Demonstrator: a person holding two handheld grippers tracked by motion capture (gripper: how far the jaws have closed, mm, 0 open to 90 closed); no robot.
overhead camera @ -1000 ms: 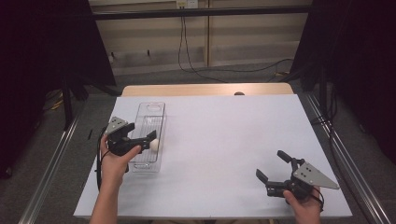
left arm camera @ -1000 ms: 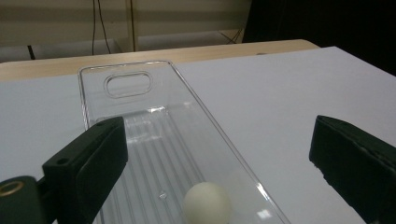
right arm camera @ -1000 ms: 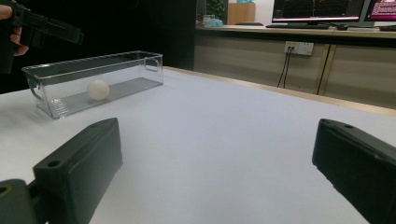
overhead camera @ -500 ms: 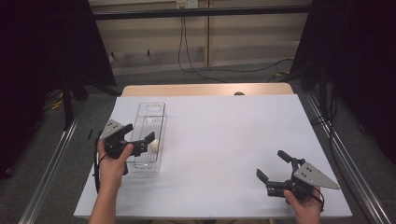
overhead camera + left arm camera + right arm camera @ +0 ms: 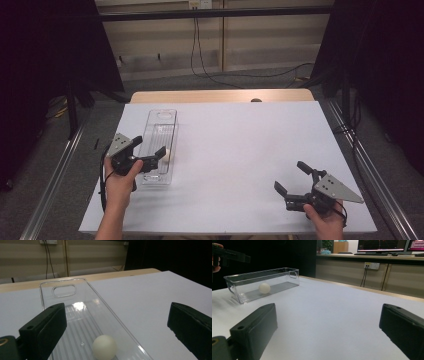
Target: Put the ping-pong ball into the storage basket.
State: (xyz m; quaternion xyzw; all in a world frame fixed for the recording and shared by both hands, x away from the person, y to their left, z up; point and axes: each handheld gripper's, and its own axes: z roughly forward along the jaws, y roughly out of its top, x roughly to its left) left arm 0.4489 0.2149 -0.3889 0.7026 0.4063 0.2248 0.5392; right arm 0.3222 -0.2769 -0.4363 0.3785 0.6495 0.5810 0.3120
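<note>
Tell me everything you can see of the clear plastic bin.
The clear plastic bin is a long, narrow, transparent box with a ribbed floor, rounded rim and an oval handle cut-out in its far end wall. It stands upright and open-topped on the white table, near its left side. A white ball rests inside, toward the near end. The left gripper hangs open above that end.

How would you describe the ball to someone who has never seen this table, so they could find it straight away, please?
Start at the white table and look to its left side, where a long clear plastic bin lies. Inside it, toward the end nearest the person and just ahead of the open left gripper, rests a small ball. It is the only round, cream-white thing there.
</note>
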